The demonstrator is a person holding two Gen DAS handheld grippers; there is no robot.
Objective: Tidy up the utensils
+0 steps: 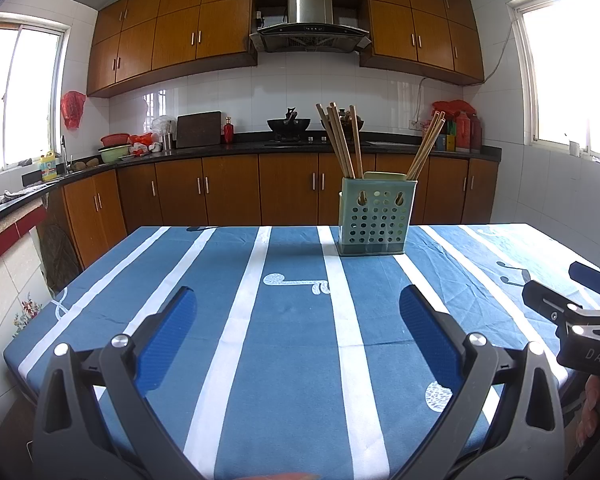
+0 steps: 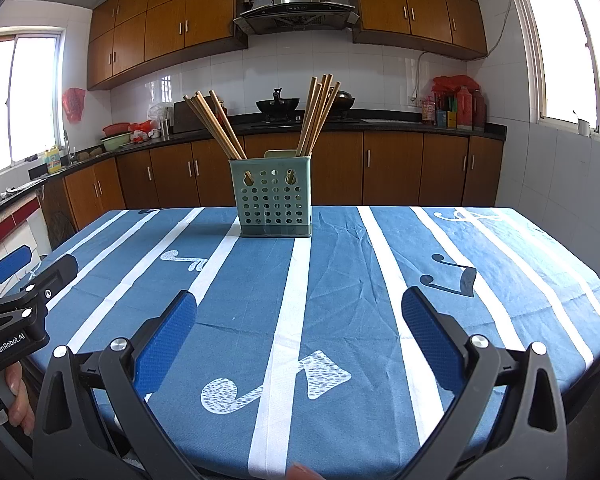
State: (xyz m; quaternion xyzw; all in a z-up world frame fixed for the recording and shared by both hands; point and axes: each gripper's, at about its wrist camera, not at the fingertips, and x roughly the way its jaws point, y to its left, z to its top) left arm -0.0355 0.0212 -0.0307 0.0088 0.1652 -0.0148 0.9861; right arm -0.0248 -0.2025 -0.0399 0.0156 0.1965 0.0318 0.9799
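While both grippers' fingers gape empty, the left gripper reads "GenRobot.AI", the right gripper seemingly "DAS".

A blue striped tablecloth covers the counter. Behind it hang brown cabinets and a range hood. A wok sits on the stove.

The blue cloth-covered table with white stripes is occupied only by a pale green perforated plastic utensil holder standing upright toward its far edge. Two bundles of wooden chopsticks are splayed outward above its rim, narrowing access from overhead. Bare cloth is seen on both sides and in front of the holder.
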